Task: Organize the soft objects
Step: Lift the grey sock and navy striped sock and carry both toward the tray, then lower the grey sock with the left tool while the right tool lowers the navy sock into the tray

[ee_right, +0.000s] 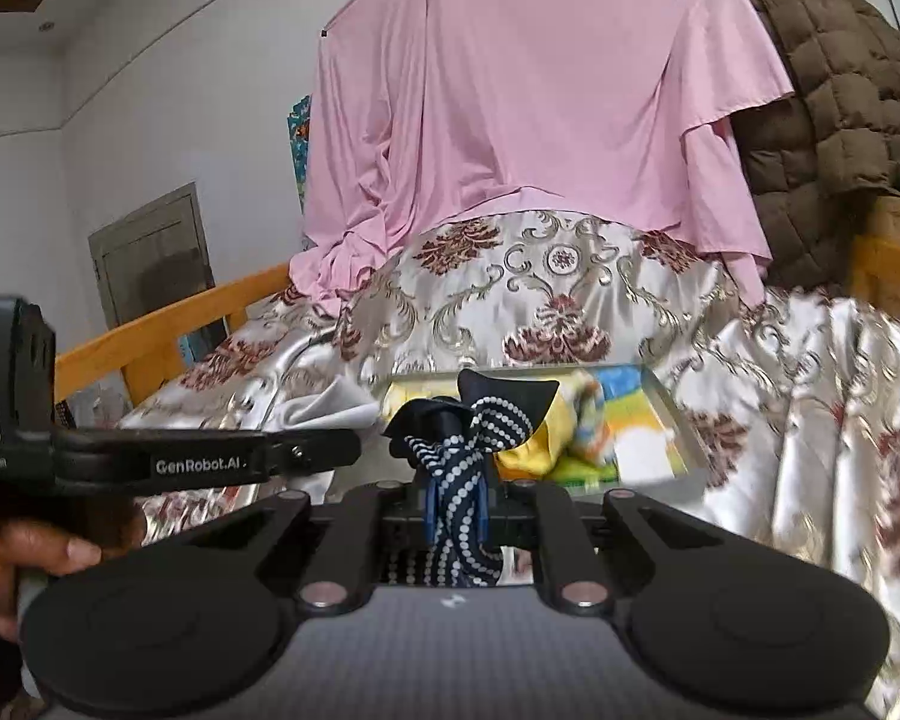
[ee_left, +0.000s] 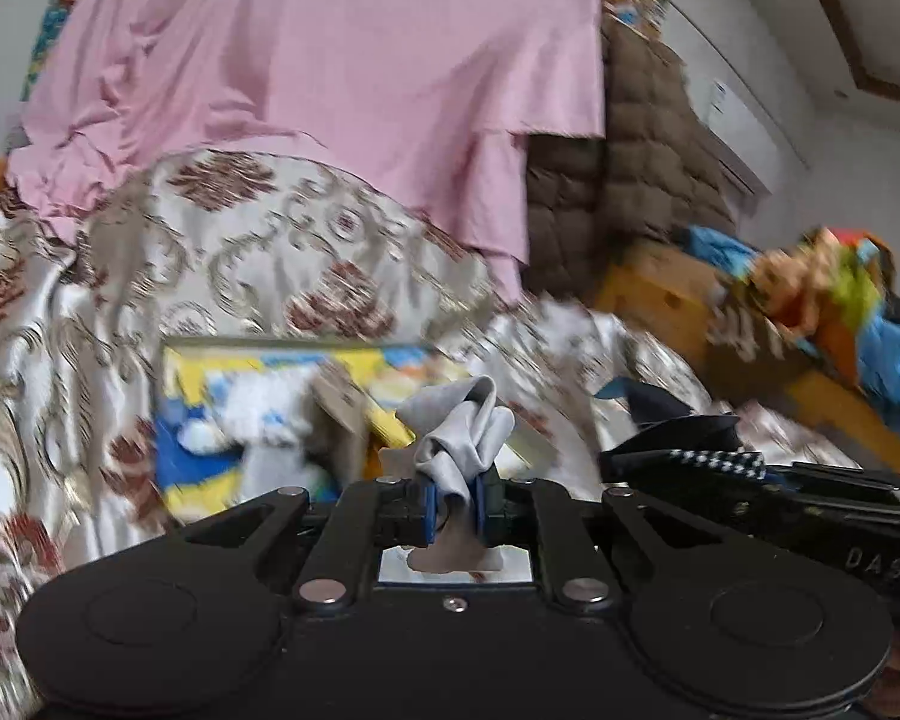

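Grey cloth (ee_left: 462, 438) is pinched in the left gripper (ee_left: 455, 507), dotted navy fabric (ee_right: 459, 480) in the right gripper (ee_right: 456, 504), above the bed's tray (ee_right: 678, 414). Bunched holds may slip; dangling tails could snag its rim.

Black left gripper (ee_left: 455, 495) with blue pads, silver rivets

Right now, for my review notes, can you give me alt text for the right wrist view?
The right hand-held gripper is shut on a navy cloth with white dots, raised above a patterned satin bedspread. Behind it lies a tray of colourful items; a pink sheet hangs at the back. The left hand-held gripper enters at left.
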